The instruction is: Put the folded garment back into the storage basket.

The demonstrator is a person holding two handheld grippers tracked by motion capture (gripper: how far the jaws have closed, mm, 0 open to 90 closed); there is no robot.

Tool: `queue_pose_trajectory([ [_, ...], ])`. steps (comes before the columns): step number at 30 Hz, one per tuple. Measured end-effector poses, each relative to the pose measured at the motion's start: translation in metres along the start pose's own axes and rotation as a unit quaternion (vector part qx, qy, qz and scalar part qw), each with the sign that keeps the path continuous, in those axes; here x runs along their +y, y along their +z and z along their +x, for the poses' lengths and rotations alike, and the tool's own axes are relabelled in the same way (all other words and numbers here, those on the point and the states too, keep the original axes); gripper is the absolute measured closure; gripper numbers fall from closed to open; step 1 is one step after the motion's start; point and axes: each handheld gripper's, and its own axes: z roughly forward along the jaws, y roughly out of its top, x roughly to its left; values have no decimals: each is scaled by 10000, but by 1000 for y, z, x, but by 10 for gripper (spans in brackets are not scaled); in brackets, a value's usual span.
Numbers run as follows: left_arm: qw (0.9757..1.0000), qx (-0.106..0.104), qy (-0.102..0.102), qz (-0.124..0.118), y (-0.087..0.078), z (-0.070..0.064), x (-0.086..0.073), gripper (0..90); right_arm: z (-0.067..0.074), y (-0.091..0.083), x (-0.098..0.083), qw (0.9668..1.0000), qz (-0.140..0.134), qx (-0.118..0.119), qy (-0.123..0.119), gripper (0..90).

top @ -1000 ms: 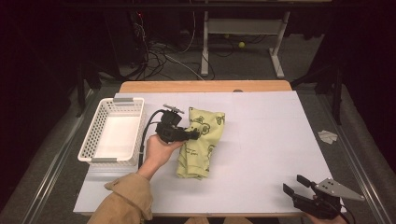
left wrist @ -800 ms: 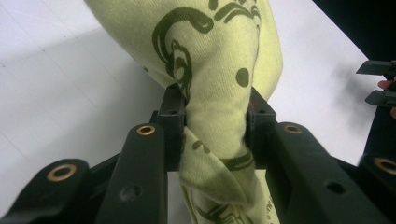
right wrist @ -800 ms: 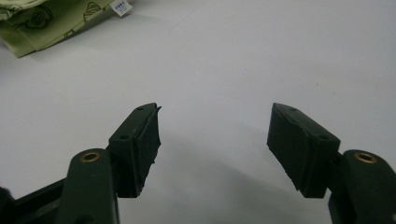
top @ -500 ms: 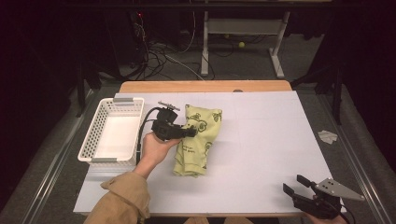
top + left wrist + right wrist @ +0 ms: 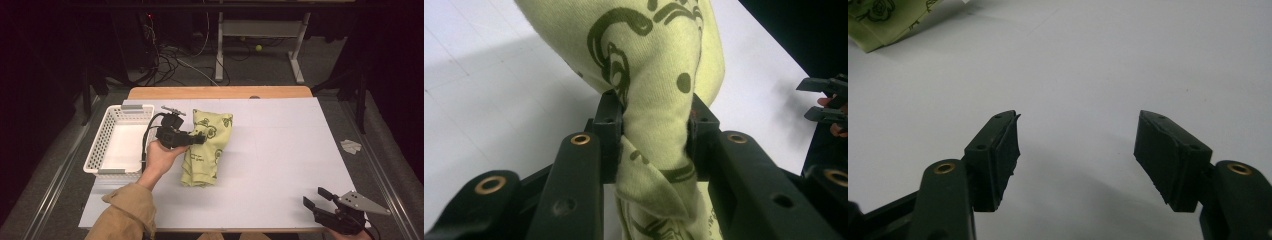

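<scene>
A pale green cloth (image 5: 207,147) printed with dark figures lies bunched on the white table cover (image 5: 280,145), left of the middle. My left gripper (image 5: 196,139) is shut on a fold of the cloth (image 5: 659,100); its two pads pinch the fabric from both sides, and the cloth rises past them. My right gripper (image 5: 316,197) rests at the table's near right corner, open, with only bare table between its fingers (image 5: 998,155). A corner of the cloth (image 5: 883,20) lies far off at the upper left of the right gripper view.
A white mesh basket (image 5: 107,150) stands empty at the table's left edge, close beside my left hand. The other gripper (image 5: 826,97) appears at the right edge of the left gripper view. A crumpled paper (image 5: 351,146) lies on the floor off the right side.
My left hand with the gripper has shifted slightly toward the left and the cloth's upper part has been drawn along with it. The right gripper has stayed in place.
</scene>
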Motion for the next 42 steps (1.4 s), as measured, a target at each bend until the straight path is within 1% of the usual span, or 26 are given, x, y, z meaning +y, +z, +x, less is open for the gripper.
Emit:
queue_pose_trajectory([
  [15,9998,58,-112,-146,-19,8,-3,644,0,0,0,10000,6,-18,-8,351],
  [20,9998,100,-122,-145,-24,11,-5,645,0,0,0,10000,8,-19,0,350],
  [28,9995,123,-182,-212,-34,14,-7,645,0,0,0,10000,8,-21,8,350],
  [30,9994,123,-207,-232,-36,16,-8,645,0,1,0,10000,6,-17,-23,350],
  [38,9989,134,-307,-315,-44,21,-10,644,-1,1,0,10000,-7,-28,14,350],
  [42,9988,159,-311,-336,-47,23,-11,645,-1,0,0,10000,-9,-28,15,350],
])
